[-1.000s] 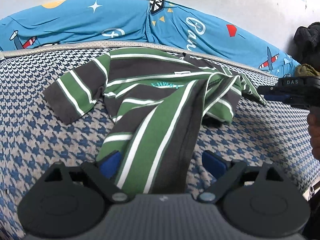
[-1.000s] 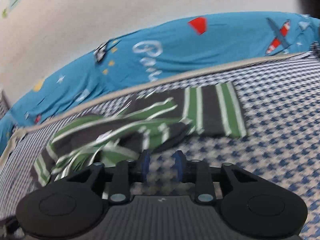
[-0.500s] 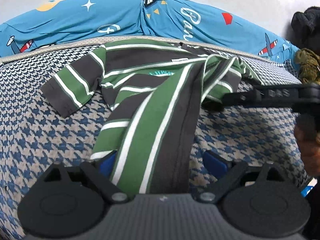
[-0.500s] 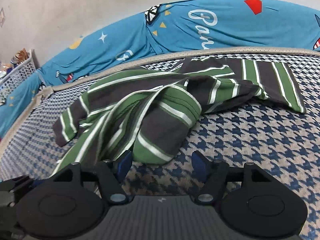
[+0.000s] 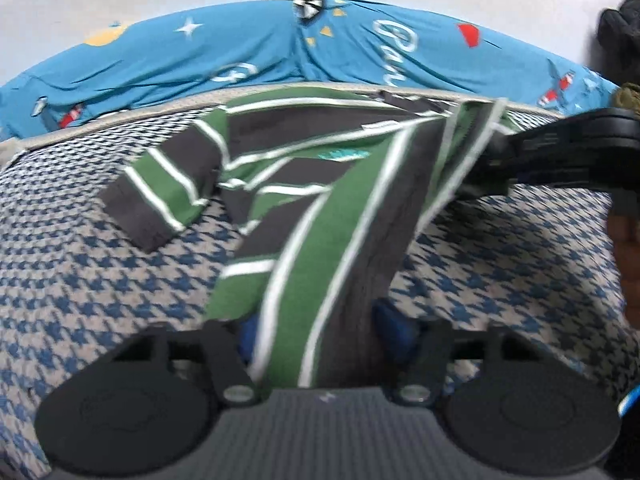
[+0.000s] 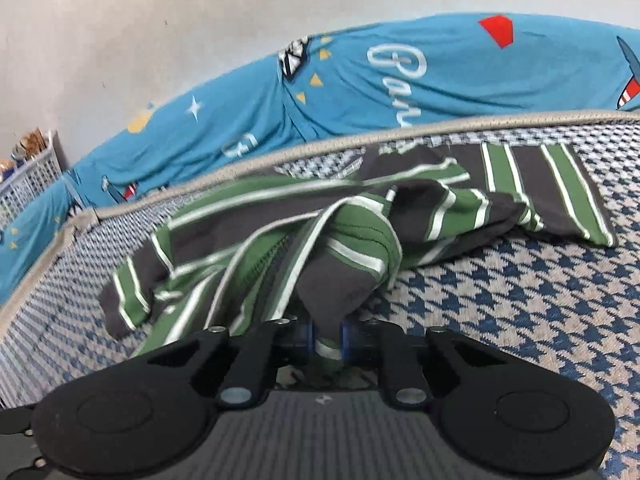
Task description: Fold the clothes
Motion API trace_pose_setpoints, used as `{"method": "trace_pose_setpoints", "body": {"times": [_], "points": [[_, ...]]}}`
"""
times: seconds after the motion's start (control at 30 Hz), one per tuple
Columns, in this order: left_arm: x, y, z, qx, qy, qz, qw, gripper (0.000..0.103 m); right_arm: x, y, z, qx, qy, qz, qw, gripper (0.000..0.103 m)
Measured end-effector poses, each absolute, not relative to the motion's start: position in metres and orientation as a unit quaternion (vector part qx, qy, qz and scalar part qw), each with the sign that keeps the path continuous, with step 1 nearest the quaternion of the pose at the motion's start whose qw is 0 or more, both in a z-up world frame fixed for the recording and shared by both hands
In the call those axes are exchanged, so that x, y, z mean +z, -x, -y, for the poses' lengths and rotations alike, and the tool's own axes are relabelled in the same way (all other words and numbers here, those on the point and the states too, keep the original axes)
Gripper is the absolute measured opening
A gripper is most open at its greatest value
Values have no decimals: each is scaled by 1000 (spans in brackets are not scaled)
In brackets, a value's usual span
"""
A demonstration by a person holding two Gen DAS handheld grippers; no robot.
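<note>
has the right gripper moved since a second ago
Yes. In the left wrist view the right gripper has come in from the right edge, across the houndstooth mattress, onto the striped shirt; its jaws are closing on the cloth.

Soft even light, slight motion blur, fisheye-bent edges

Shirt (image 5: pixel 320 216) on mattress (image 5: pixel 100 280) (pillows (image 5: pixel 240 52) behind, basket (image 6: pixel 32 172) far left).
</note>
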State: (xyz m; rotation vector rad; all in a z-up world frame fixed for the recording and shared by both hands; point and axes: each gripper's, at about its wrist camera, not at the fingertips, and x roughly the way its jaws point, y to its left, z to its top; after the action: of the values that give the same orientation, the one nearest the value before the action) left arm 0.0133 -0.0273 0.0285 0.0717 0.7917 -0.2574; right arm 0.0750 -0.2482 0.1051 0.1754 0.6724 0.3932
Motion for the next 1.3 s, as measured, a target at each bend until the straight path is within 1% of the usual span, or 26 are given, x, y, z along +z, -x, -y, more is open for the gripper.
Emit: {"method": "trace_pose_setpoints", "body": {"times": [0.03, 0.1, 0.23, 0.4, 0.53, 0.6, 0.63, 0.7, 0.87, 0.93, 1.07, 1.13, 1.2, 1.3], "points": [[29, -14, 24, -115, -30, -384, 916, 29, 109, -71, 249, 193, -88, -321, 923, 14], [31, -17, 16, -95, -10, -385, 918, 22, 118, -59, 251, 198, -89, -306, 927, 13], [41, -16, 4, -53, 5, -354, 934, 20, 135, -25, 249, 212, -61, -270, 937, 13], [63, -3, -19, -29, 36, -318, 947, 20, 139, 20, 247, 234, -28, -253, 938, 13], [66, 17, -32, -23, 48, -320, 946, 20, 135, 52, 240, 264, 13, -261, 929, 14], [64, 26, -38, -13, 44, -329, 943, 20, 132, 64, 235, 285, 34, -268, 920, 16], [63, 30, -40, -8, 42, -334, 942, 22, 131, 68, 233, 294, 44, -271, 915, 16], [61, 37, -46, -1, 42, -340, 939, 22, 128, 74, 229, 311, 63, -278, 907, 21], [62, 52, -57, -14, 55, -333, 941, 37, 126, 87, 235, 336, 55, -285, 896, 22], [64, 57, -57, -22, 57, -325, 944, 48, 125, 91, 242, 326, 44, -286, 900, 23], [63, 58, -56, -36, 61, -320, 945, 52, 125, 88, 260, 275, 17, -296, 914, 23], [64, 57, -56, -38, 65, -317, 946, 56, 122, 86, 267, 246, 5, -307, 919, 29], [63, 54, -57, -40, 74, -317, 945, 59, 118, 83, 271, 220, -1, -320, 922, 38], [61, 51, -57, -50, 84, -317, 943, 64, 112, 75, 277, 195, -17, -331, 923, 40]]}}
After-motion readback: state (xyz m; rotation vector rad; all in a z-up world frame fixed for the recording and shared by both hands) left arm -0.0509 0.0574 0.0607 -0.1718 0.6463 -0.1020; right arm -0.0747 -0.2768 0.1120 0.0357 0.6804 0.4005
